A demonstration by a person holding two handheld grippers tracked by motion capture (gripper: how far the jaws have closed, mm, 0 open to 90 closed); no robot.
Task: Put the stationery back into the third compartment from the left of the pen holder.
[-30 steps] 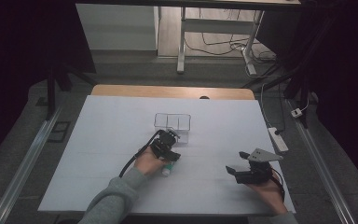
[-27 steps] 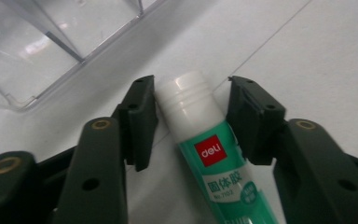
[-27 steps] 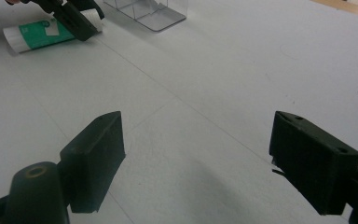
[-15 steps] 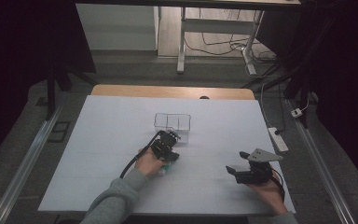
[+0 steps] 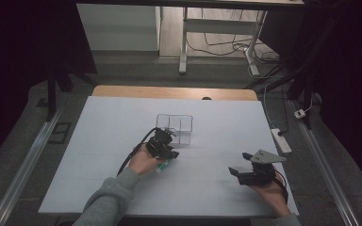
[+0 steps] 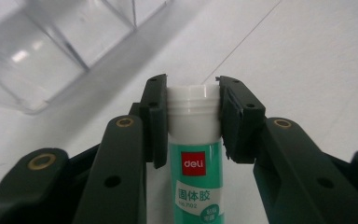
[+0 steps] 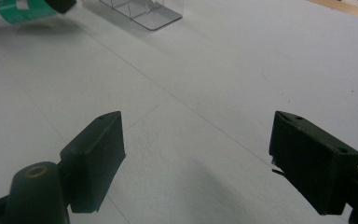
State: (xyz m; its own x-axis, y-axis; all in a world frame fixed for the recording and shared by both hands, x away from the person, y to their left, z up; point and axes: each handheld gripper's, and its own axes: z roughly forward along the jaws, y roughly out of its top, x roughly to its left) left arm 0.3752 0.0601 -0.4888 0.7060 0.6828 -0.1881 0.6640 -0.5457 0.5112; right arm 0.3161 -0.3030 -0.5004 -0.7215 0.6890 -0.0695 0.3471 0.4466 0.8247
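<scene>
The left gripper (image 6: 193, 119), its jaws just closed, clamps the white cap end of a green-and-white plastic glue stick (image 6: 196, 154) just beside the clear plastic compartment box (image 5: 175, 128). Light, rigid and smooth, the tube looks liable to slip; a grip below the cap seems surer. Well apart from the box, the right gripper (image 7: 209, 158) stands open, holding nothing.

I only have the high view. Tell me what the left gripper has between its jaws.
Observer: A green and white glue stick; the left gripper has just been closing and its pads press on the white cap end.
Operator: Report where the clear box sits from that gripper.
Observer: In the left gripper view the clear compartment box lies just ahead, to the upper left, apart from the glue stick.
Operator: Now the right gripper.
Observer: The right gripper stands wide open over bare white table, nothing between its jaws.
</scene>
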